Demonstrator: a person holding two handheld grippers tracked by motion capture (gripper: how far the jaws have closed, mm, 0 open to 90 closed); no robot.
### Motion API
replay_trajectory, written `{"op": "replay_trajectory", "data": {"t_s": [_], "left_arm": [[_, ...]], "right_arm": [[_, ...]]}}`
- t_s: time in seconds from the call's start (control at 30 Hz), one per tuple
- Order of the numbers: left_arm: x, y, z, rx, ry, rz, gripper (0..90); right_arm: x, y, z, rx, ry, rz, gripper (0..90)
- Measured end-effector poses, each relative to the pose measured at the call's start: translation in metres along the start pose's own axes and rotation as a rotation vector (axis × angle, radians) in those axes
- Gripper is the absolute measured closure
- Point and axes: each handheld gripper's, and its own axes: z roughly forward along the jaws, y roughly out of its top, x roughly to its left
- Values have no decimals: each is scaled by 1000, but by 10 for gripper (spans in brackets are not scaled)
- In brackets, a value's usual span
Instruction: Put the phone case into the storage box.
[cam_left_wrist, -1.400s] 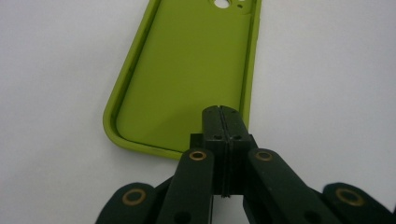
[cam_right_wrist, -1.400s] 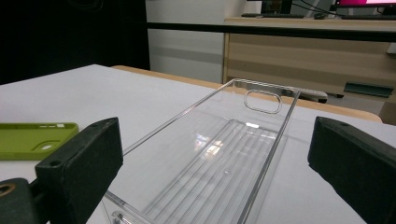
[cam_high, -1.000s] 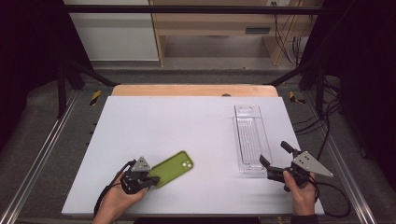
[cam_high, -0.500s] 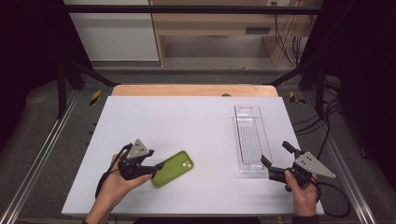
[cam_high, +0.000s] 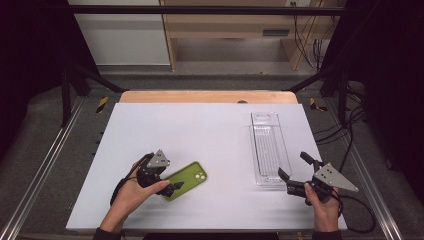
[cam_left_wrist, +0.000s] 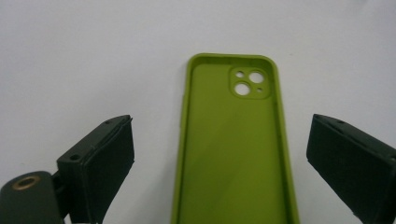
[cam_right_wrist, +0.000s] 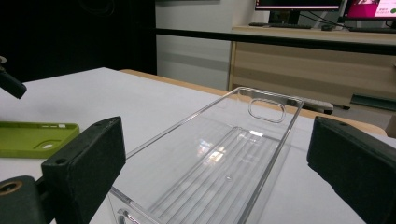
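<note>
Lying flat at lower centre of the worktop (cam_high: 210, 130), open side up, the green case (cam_high: 186, 179) is judged light, rubbery and bendy. The left tool (cam_high: 172, 187) has just been spreading, pads clear of it; a long-edge pinch is advised. The right tool (cam_high: 292, 172) is spread by the tray (cam_high: 268, 150).

1. A phone case (cam_high: 185, 180) is laid flat on the table (cam_high: 200, 125), near its front left.
2. A tray (cam_high: 270, 147) is set on the table's right side, well apart from the case.
3. The left gripper (cam_high: 167, 187) is placed at the case's near end.
4. The right gripper (cam_high: 295, 172) is placed at the tray's near end.
</note>
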Motion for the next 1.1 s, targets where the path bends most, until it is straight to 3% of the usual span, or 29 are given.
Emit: {"op": "replay_trajectory", "data": {"t_s": [0.2, 0.43, 0.6, 0.77, 0.93, 1.03, 1.1], "left_arm": [[-2, -4, 7, 29, 12, -8, 83], [-1, -8, 6, 23, -1, -27, 65], [-2, -9, 6, 29, 1, -16, 58], [-1, -9, 3, 10, -16, -44, 63], [-2, -18, 9, 62, -32, -35, 66], [-4, -18, 9, 92, 2, -16, 60], [-3, -18, 9, 89, -4, -23, 56]], "right_arm": [[2, -1, 1, 9, 7, -10, 46], [3, -1, 3, 22, 3, -12, 45], [5, 0, 4, 47, -29, 11, 45], [2, 2, 3, 45, -56, 41, 37], [-2, 2, -1, 36, -62, 56, 35], [-3, 2, -1, 45, -58, 56, 34], [-2, 1, 0, 47, -58, 52, 34]]}}
